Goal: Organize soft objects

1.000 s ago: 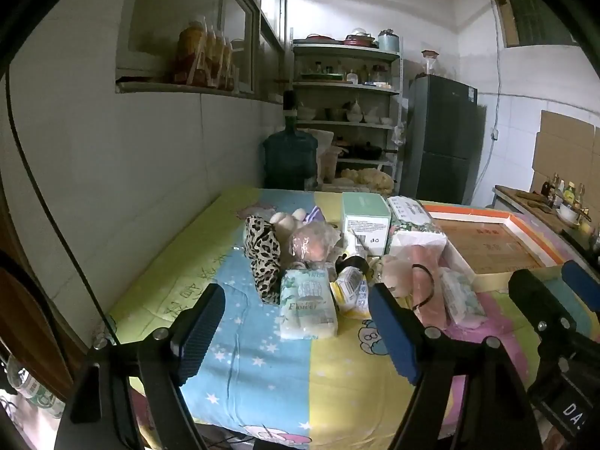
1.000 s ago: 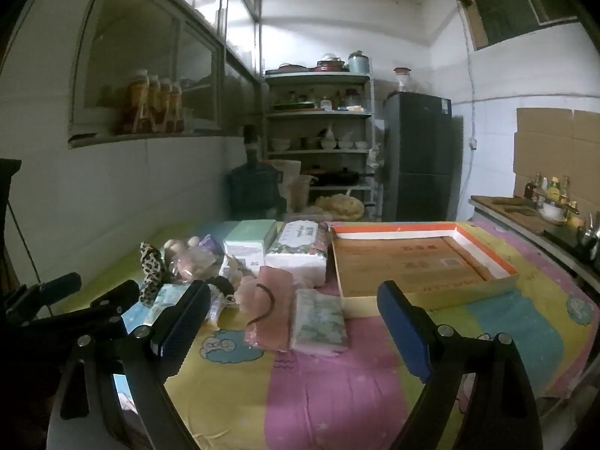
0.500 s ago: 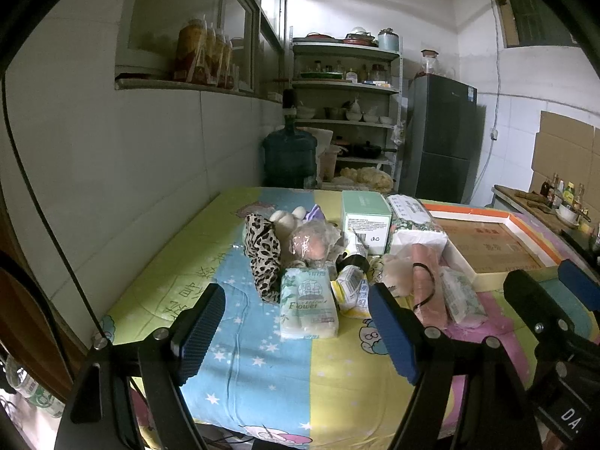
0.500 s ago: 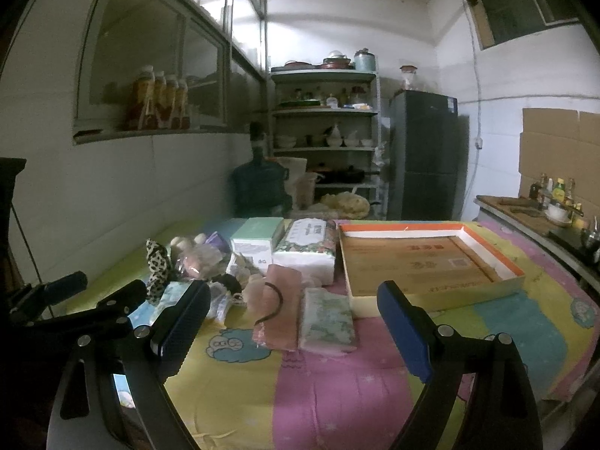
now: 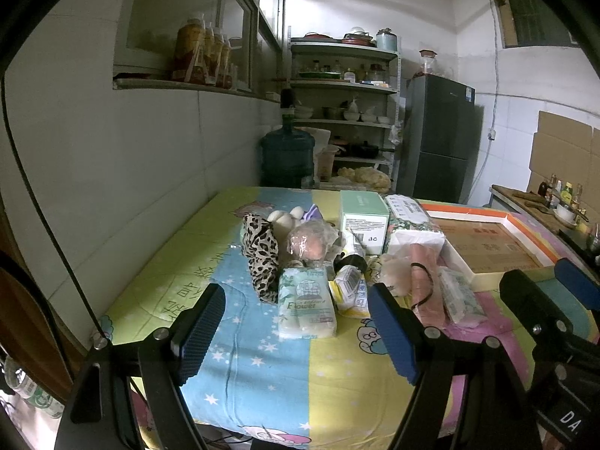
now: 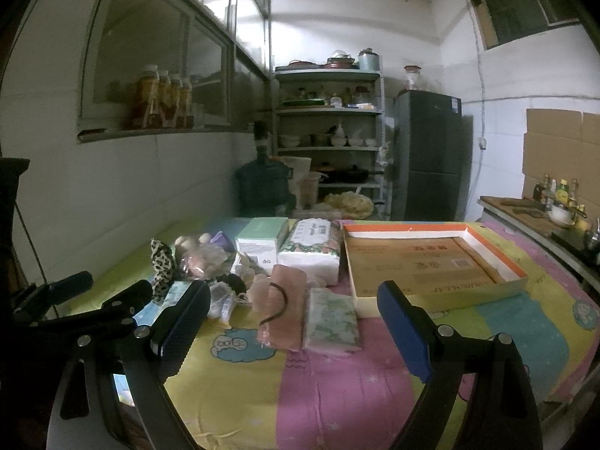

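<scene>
Soft objects (image 5: 330, 258), crinkly tissue packs, leopard cloth (image 5: 260, 255) and pink towel (image 6: 285, 307), lie heaped ahead of our left claw (image 5: 296, 332) and right claw (image 6: 292, 322), both spread apart and empty; shallow cardboard tray (image 6: 521, 281) beyond-right holds nothing, so we judge sorting unstarted.

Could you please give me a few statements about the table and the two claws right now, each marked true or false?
1. Both the left claw and the right claw are open and hold nothing. True.
2. The shallow cardboard box with the orange rim already holds the tissue packs. False: only its bare cardboard bottom shows inside.
3. A black hair tie lies on the pink folded cloth. True.
4. The leopard-print fabric lies inside the box. False: it lies in the pile on the bedsheet, on the far side from the box.
5. The mint-green carton stands behind the pile. True.
</scene>
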